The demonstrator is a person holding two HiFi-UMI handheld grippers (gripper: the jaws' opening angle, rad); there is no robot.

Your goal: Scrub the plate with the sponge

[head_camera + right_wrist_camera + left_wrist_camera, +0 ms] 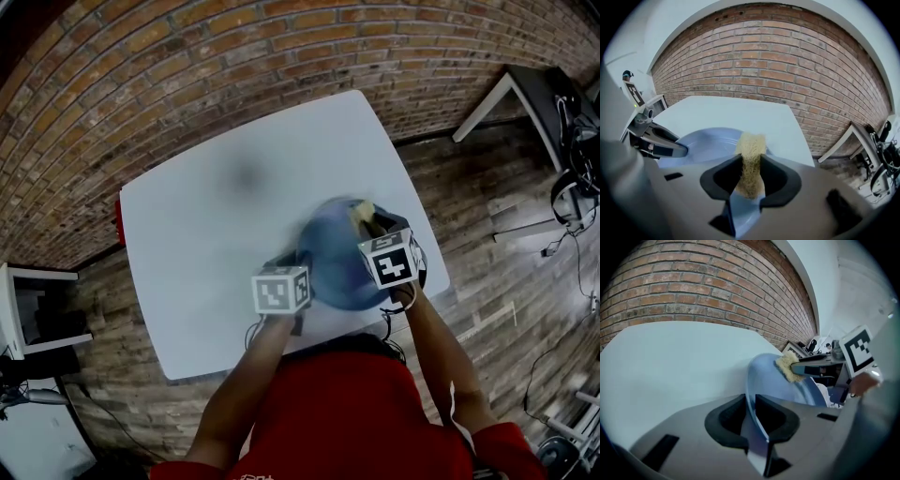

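While the smooth, round blue plate (337, 267) is held tilted over the flat white desk (206, 234), the left tongs (749, 414) pinch its thin rim, jaws nearly together. The right tongs (750, 176) are clamped on a coarse, fibrous yellow sponge (751, 150), whose tip touches the plate's glossy face near its far edge.

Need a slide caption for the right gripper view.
Right gripper pinches a yellow sponge against the blue plate; left gripper holds the plate's rim.
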